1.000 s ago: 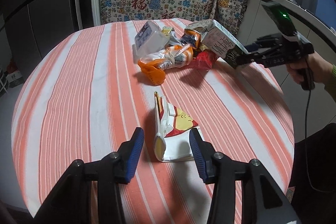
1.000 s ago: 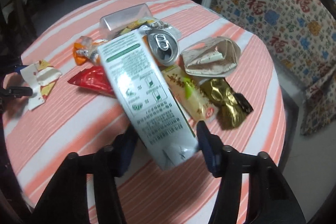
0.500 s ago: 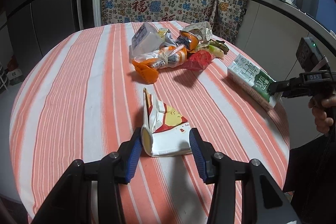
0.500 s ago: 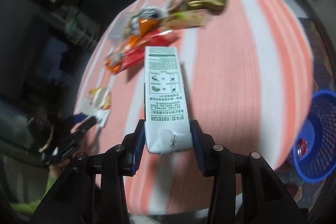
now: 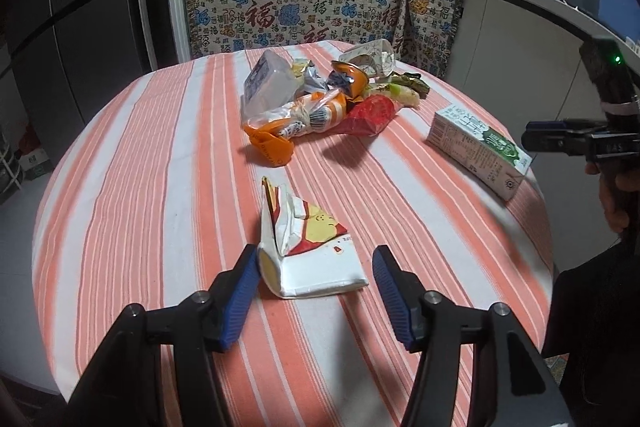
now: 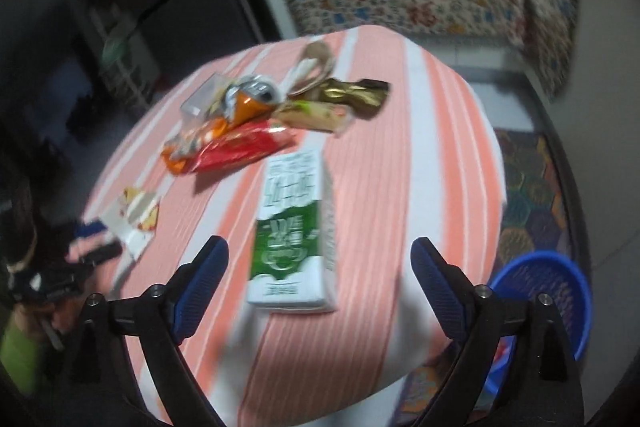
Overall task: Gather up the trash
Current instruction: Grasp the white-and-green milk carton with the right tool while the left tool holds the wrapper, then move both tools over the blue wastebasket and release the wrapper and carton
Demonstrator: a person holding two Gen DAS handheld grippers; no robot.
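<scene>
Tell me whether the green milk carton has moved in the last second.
Yes. The green milk carton was held up beside the trash pile; it now lies on the striped tablecloth near the right edge, released between the open right tool.

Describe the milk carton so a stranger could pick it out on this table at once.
Start at the round table with the orange-and-white striped cloth, then go to its edge nearest the blue basket on the floor. The milk carton lies flat there, alone, apart from the wrapper pile: the only white-and-green box.
</scene>
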